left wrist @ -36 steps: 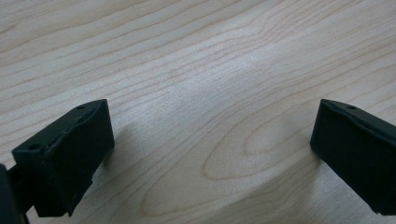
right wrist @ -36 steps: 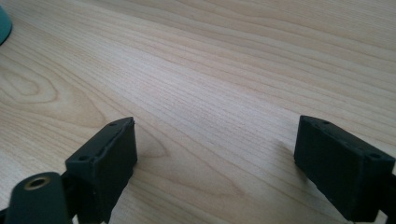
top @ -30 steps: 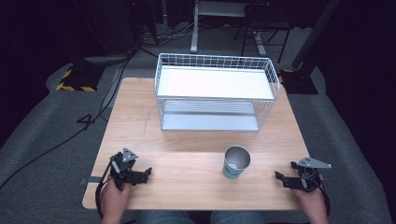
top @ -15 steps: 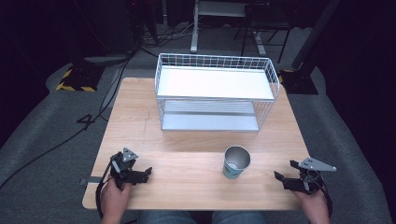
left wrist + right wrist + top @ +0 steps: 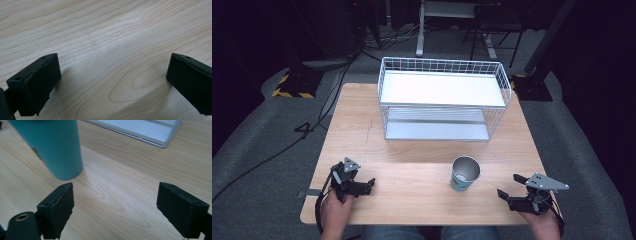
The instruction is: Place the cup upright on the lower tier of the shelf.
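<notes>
Nothing is shifting noticeably since the earlier frames. High view: the left gripper [image 5: 371,184] and right gripper [image 5: 503,194] are resting near the table's [image 5: 362,125] front edge, with the cup [image 5: 464,173] standing upright between them and bare wood lying open before the wire rack [image 5: 442,100]. Left gripper view: jaws are gaping wide over bare table [image 5: 112,37]. Right gripper view: jaws are spread wide, gripping nothing; the cup [image 5: 52,147] is standing just beyond the left jaw.
</notes>
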